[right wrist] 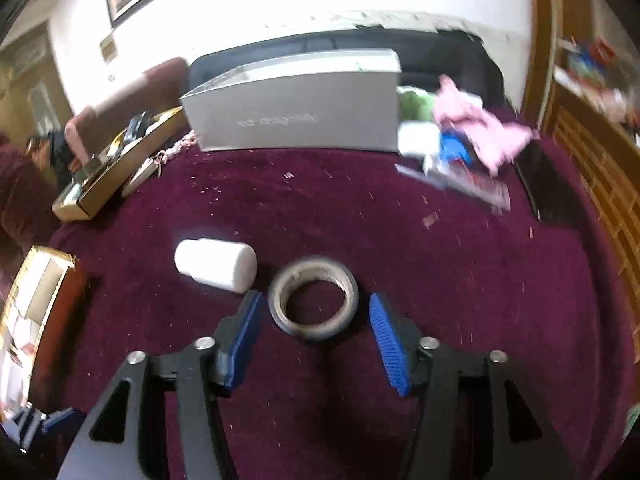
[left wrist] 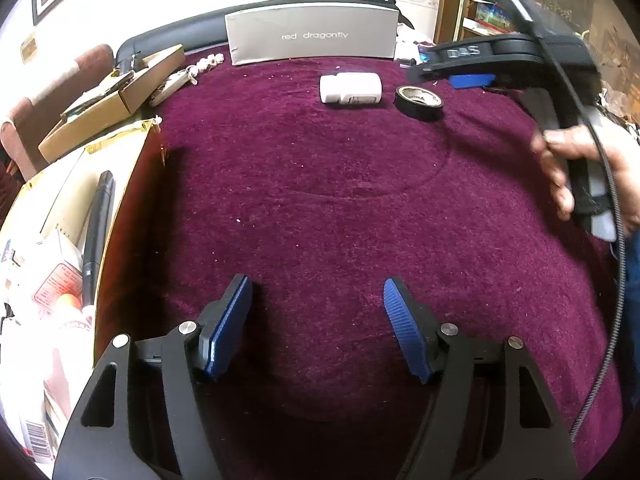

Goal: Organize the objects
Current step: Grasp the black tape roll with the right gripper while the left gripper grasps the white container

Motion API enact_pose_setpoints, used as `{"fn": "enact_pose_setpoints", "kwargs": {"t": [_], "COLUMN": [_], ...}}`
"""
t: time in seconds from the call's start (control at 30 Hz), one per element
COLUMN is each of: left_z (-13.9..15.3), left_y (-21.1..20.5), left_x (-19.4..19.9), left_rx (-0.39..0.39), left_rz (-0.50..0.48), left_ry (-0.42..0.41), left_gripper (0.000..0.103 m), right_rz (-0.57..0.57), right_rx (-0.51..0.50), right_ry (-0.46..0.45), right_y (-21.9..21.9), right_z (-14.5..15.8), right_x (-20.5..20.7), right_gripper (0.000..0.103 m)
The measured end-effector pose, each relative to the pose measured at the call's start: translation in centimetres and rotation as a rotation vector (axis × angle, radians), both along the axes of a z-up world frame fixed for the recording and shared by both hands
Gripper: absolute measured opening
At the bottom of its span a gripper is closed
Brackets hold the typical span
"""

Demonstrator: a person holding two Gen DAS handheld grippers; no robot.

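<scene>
Tape roll (right wrist: 313, 298) flat on maroon cloth (right wrist: 360, 220), untouched between right gripper's (right wrist: 316, 312) parted jaws

My left claw (left wrist: 316, 320) points steeply downward, both blue pads (left wrist: 228, 324) spread wide with nothing between them. The black linkage arms of that claw fan outward toward the lower frame corners. In the left wrist view, my right claw (left wrist: 460, 76) reaches in from the right edge, its black body roughly level and one blue pad visible beneath it. A hand (left wrist: 576, 168) wraps the handle of that claw, fingers curled around the grip. In the right wrist view, the right claw (right wrist: 316, 340) also angles downward, pads (right wrist: 388, 344) apart and pressing on nothing.
</scene>
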State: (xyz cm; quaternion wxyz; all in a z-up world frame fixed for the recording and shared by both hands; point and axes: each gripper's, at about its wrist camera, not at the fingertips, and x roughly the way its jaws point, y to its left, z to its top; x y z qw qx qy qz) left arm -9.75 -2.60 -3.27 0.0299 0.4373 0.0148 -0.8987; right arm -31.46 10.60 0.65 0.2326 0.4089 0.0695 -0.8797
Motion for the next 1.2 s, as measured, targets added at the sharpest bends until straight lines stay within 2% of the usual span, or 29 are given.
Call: {"fn": "enact_pose_setpoints", "kwargs": {"t": [0.17,0.23,0.3,0.4,0.43,0.5,0.57,0.63,0.73,0.87,0.93,0.97,1.03,1.13,1.2], "left_z": [0.0,0.0,0.0,0.0,0.0,0.1,0.3,1.4,4.5,8.2,8.4,7.9,6.9,4.6,4.1], "left_y": [0.1,0.0,0.0,0.1,0.1,0.1,0.1,0.3,0.8,1.7,2.3,2.6,3.2,3.6,3.4], "left_x": [0.0,0.0,0.0,0.1,0.1,0.0,-0.3,-0.8,-2.2,-6.7,-9.7,-11.2,-13.0,-15.5,-16.6], "left_rx": [0.001,0.001,-0.001,-0.001,-0.003,-0.001,0.008,0.009,-0.024,-0.06,-0.088,-0.102,-0.211,-0.337,-0.341], "left_rz": [-0.001,0.0,0.0,0.001,0.002,0.006,0.005,-0.005,-0.03,-0.158,-0.288,-0.368,-0.434,-0.527,-0.554], "left_ry": [0.0,0.0,0.0,0.0,0.0,-0.002,-0.015,-0.008,0.06,0.151,0.116,0.074,0.062,-0.022,-0.037], "left_gripper": [0.07,0.07,0.07,0.07,0.07,0.07,0.07,0.07,0.07,0.07,0.07,0.07,0.07,0.07,0.07], "right_rz": [0.041,0.022,0.002,-0.017,-0.025,-0.024,-0.028,-0.036,-0.035,-0.015,-0.008,-0.008,-0.023,-0.031,-0.027], "right_rx": [0.184,0.211,0.183,0.083,0.076,0.052,-0.021,-0.092,-0.174,-0.27,-0.329,-0.351,-0.387,-0.43,-0.441], "right_ry": [0.019,0.03,-0.005,-0.033,-0.029,-0.038,-0.06,-0.073,-0.05,-0.027,-0.022,-0.035,-0.082,-0.087,-0.089], "right_y": [-3.3,-3.2,-2.4,-0.8,-0.6,-0.2,0.8,1.9,3.8,6.3,7.6,8.1,9.1,10.1,10.2], "right_z": [-2.0,-2.8,-3.5,-3.7,-3.5,-3.4,-2.9,-2.0,0.1,1.4,0.8,0.3,-0.6,-0.5,-0.4], "right_x": [-0.9,-1.2,-1.8,-2.1,-2.0,-1.6,-0.9,0.1,2.5,5.4,6.1,6.0,5.5,4.9,4.8], "right_gripper": [0.071,0.071,0.071,0.069,0.058,0.058,0.058,0.058,0.058,0.058,0.058,0.058,0.058,0.058,0.058]}}
